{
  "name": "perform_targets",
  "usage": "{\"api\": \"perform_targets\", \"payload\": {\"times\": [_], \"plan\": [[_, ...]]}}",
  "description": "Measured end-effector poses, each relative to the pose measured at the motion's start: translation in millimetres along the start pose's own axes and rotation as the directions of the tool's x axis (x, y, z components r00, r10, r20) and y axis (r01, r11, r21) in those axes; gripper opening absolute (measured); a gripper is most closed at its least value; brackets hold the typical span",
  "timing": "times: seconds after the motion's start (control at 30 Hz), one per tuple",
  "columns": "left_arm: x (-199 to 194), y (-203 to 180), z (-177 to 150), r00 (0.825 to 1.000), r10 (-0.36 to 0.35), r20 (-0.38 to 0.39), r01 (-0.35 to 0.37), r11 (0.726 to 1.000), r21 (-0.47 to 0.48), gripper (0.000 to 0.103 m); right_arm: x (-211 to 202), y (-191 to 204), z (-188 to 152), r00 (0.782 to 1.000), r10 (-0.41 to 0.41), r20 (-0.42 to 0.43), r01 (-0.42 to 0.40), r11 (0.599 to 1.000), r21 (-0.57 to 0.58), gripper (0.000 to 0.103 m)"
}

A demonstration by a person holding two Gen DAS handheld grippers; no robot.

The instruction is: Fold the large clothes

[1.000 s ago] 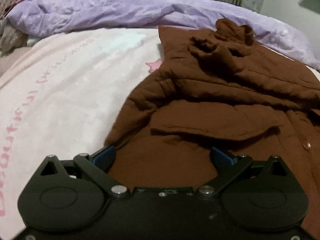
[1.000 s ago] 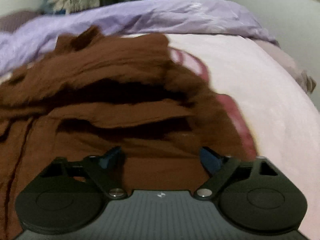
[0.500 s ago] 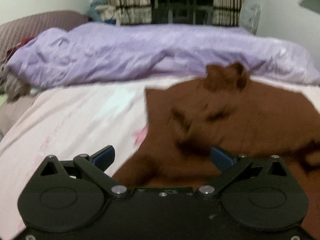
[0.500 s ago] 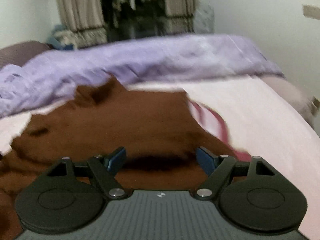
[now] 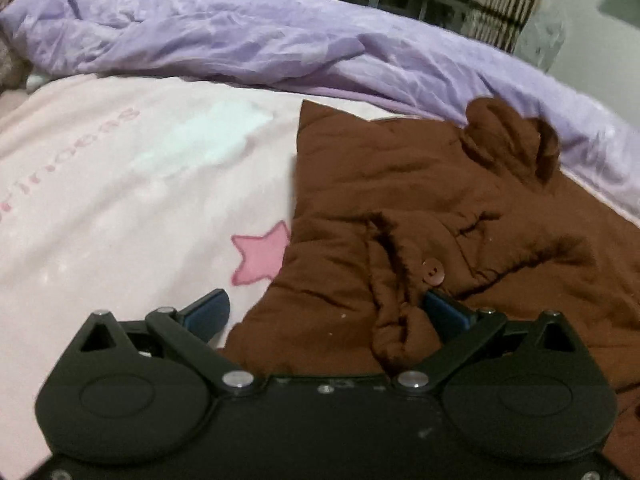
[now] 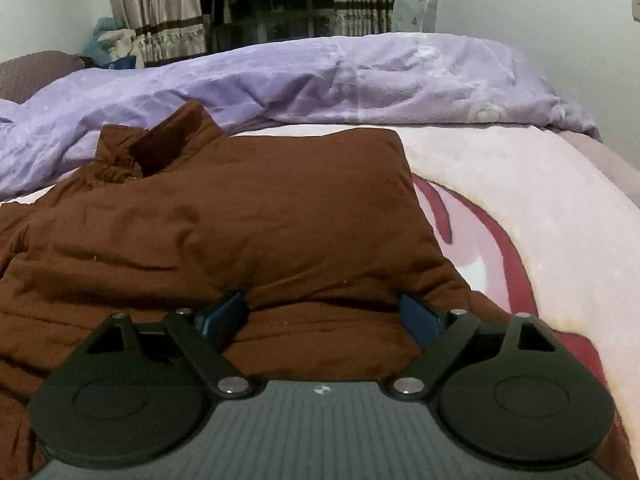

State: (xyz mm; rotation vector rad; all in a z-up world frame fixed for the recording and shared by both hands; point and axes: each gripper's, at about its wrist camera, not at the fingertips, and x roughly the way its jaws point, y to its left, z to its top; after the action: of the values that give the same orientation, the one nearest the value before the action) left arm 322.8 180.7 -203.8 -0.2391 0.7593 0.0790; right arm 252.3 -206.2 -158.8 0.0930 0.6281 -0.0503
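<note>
A brown padded coat (image 5: 380,184) lies folded on the pink blanket (image 5: 120,200), collar (image 5: 508,140) at the far end. My left gripper (image 5: 326,312) is open over the coat's near left edge. A strip of the front with a button (image 5: 433,271) lies loose beside its right finger. In the right wrist view the coat (image 6: 260,208) shows a flat top panel with a squared far right corner. My right gripper (image 6: 322,316) is low at its near edge with its jaws opening. Coat fabric sits between the fingers, and the pads do not press on it.
A rumpled purple duvet (image 6: 360,80) runs across the far side of the bed behind the coat. The pink blanket (image 6: 520,200) spreads to the right of the coat and, in the left wrist view, to its left. Curtains (image 6: 160,12) hang beyond the bed.
Both grippers have drawn back from the coat, so more of the bed shows. The coat's top now lies flatter than the crumpled layers before. The right jaws stand slightly wider.
</note>
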Motion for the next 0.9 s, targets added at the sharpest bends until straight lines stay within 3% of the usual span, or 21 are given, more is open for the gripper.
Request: {"api": "perform_targets", "payload": {"times": [0.23,0.37,0.43,0.57,0.67,0.7,0.77,0.9], "plan": [[-3.8,-8.9,7.9,0.999,0.041,-0.010,-0.040,0.999,0.017,0.103,-5.7,4.2,7.8,1.000,-0.016,0.005,0.016,1.000,0.005,0.101],[-27.8,-28.2,27.8,0.992,0.083,0.098,-0.091,0.993,0.079,0.103,-29.6,7.3,31.3,0.994,0.007,0.113,-0.007,1.000,-0.002,0.098],[-27.9,-40.3,39.9,0.988,0.085,0.131,-0.101,0.988,0.120,0.103,-27.5,11.9,44.4,0.991,-0.013,0.136,0.019,0.999,-0.038,0.098],[2.0,-54.7,54.6,0.988,0.113,0.101,-0.129,0.977,0.172,0.103,8.7,12.2,63.1,0.992,-0.082,0.098,0.086,0.995,-0.042,0.098],[42.2,-57.8,47.7,0.982,0.186,0.045,-0.191,0.954,0.231,0.103,46.3,-0.3,61.7,0.996,-0.087,-0.006,0.087,0.996,0.021,0.099],[51.4,-55.0,42.2,0.984,0.172,0.051,-0.179,0.958,0.224,0.103,59.5,-6.4,57.4,0.996,-0.073,-0.048,0.076,0.996,0.051,0.103],[55.6,-46.8,34.5,0.985,0.148,0.090,-0.161,0.974,0.162,0.103,62.9,-10.1,48.1,0.997,-0.076,-0.007,0.076,0.995,0.065,0.103],[56.7,-45.1,33.8,0.987,0.134,0.093,-0.148,0.977,0.155,0.103,64.7,-5.5,43.6,0.995,-0.096,0.007,0.096,0.995,0.042,0.103]]}}
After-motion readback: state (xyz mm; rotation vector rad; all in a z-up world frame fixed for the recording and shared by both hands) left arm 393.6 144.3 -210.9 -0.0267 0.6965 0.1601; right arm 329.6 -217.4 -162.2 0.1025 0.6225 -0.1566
